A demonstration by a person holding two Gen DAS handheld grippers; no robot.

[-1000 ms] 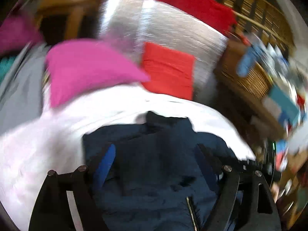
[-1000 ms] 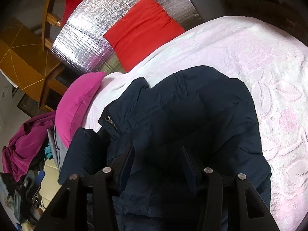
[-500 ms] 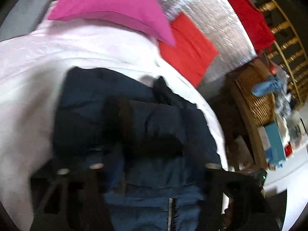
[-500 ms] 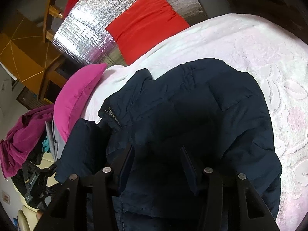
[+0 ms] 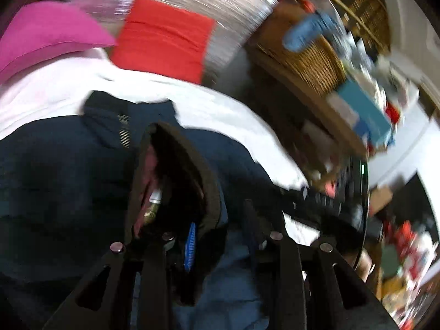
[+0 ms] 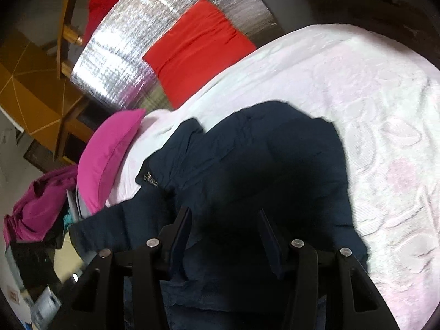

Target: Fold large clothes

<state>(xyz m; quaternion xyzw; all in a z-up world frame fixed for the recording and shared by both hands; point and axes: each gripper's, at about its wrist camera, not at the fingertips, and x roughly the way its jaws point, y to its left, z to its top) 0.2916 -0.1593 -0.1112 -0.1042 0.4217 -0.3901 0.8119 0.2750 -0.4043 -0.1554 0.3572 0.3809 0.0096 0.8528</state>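
Navy padded jacket (image 6: 269,170) lies on the bed, on the white-pink embossed bedspread (image 6: 385,115), collar end toward 11 o'clock in the right wrist view, lower part cut off under the frame bottom. Left wrist view is badly motion-blurred; most of the background at 2–4 o'clock is smeared clutter, only a wicker basket (image 5: 310,63) and a blue box (image 5: 365,115) are readable. Left hand-held gripper (image 5: 220,236): jaws closing, navy fabric bunched between them; a dark brown-edged fold or opening of the jacket (image 5: 176,181) rears up right in front of the left finger and hides its tip, with something pinkish and metallic inside that I can't identify. Whether the pads already press on the cloth can't be told through the blur. Only a sliver of blue pad (image 5: 190,247) shows. Right hand-held gripper (image 6: 228,236): jaws stand partly apart over the jacket, dark fabric fills the gap between the fingers, but the shadow there is too deep to tell whether cloth is pinched or the fingers just hover above it. A zipper or label patch (image 6: 150,180) shows at the jacket's 9 o'clock edge, text unreadable. Beyond the jacket at 11–12 o'clock: magenta pillow (image 6: 110,159), red cushion (image 6: 198,49) leaning on a silver foil panel (image 6: 132,55). Magenta garment heap (image 6: 35,209) at 8 o'clock, partly off the bed, lower part lost in dark clutter.
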